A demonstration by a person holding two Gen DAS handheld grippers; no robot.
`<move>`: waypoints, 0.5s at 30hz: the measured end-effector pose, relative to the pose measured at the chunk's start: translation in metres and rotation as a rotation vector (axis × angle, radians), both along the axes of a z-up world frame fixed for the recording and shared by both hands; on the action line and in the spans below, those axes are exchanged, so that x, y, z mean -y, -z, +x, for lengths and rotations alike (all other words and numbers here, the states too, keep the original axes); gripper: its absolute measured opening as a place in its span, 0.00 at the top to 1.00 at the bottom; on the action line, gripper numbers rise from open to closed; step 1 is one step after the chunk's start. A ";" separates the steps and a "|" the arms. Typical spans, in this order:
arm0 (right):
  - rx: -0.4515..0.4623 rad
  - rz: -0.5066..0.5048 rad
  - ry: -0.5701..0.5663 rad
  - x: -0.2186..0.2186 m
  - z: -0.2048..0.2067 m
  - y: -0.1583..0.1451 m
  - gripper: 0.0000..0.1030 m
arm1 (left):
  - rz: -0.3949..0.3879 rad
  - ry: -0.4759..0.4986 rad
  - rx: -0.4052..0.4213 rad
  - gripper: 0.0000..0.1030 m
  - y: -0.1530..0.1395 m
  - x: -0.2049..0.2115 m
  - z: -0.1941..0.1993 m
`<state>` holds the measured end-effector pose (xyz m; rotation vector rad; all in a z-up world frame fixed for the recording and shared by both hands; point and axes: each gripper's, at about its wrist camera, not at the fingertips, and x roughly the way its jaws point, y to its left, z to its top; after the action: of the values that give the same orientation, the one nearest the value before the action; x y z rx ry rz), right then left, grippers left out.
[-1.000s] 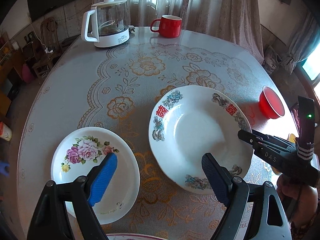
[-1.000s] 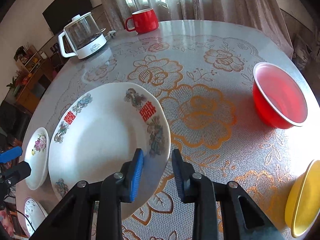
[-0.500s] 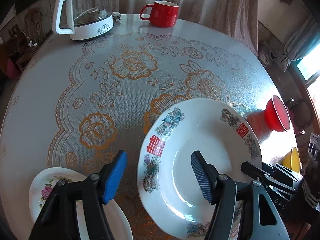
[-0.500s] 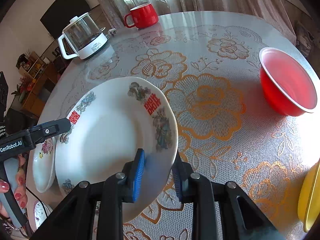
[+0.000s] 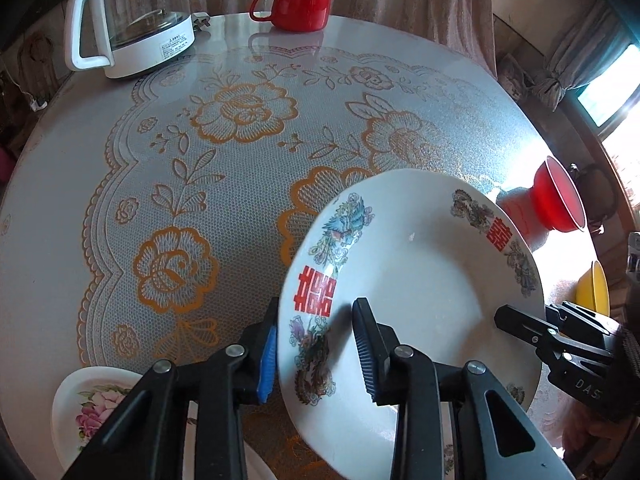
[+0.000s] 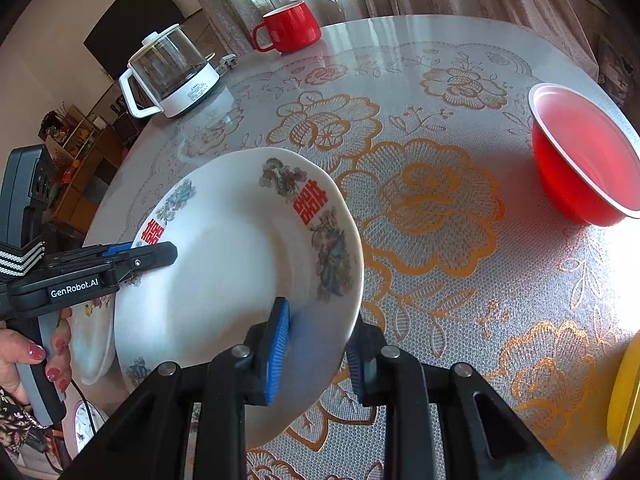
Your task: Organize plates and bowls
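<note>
A large white plate (image 5: 420, 280) (image 6: 224, 272) with red characters and painted birds is tilted up off the table. My right gripper (image 6: 320, 320) (image 5: 504, 316) is shut on its right rim. My left gripper (image 5: 316, 320) (image 6: 148, 250) straddles the opposite rim, one finger over the plate's face and the blue pad under it. Its jaws are closing, with a slight gap still showing at the upper finger. A small plate with pink flowers (image 5: 92, 404) (image 6: 90, 336) lies at the near left, partly under the big one.
A red bowl (image 6: 584, 156) (image 5: 560, 200) and a yellow bowl (image 6: 624, 400) (image 5: 594, 288) sit at the right. A glass kettle (image 5: 136, 20) and a red mug (image 5: 300, 4) stand at the far edge. Another patterned plate (image 6: 82, 420) shows at the lower left.
My left gripper swung from above the flowered plate to the big plate's left rim and narrowed its jaws around it. The right gripper tipped the big plate up.
</note>
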<state>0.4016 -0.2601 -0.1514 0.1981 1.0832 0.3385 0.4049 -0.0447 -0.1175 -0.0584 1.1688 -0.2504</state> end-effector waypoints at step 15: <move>-0.007 -0.001 -0.008 0.015 0.002 0.000 0.74 | 0.001 0.039 -0.006 0.57 0.006 0.021 -0.009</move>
<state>0.4038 -0.2747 -0.1509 0.1942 1.0916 0.3442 0.3962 -0.0659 -0.1239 -0.0357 1.1772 -0.2837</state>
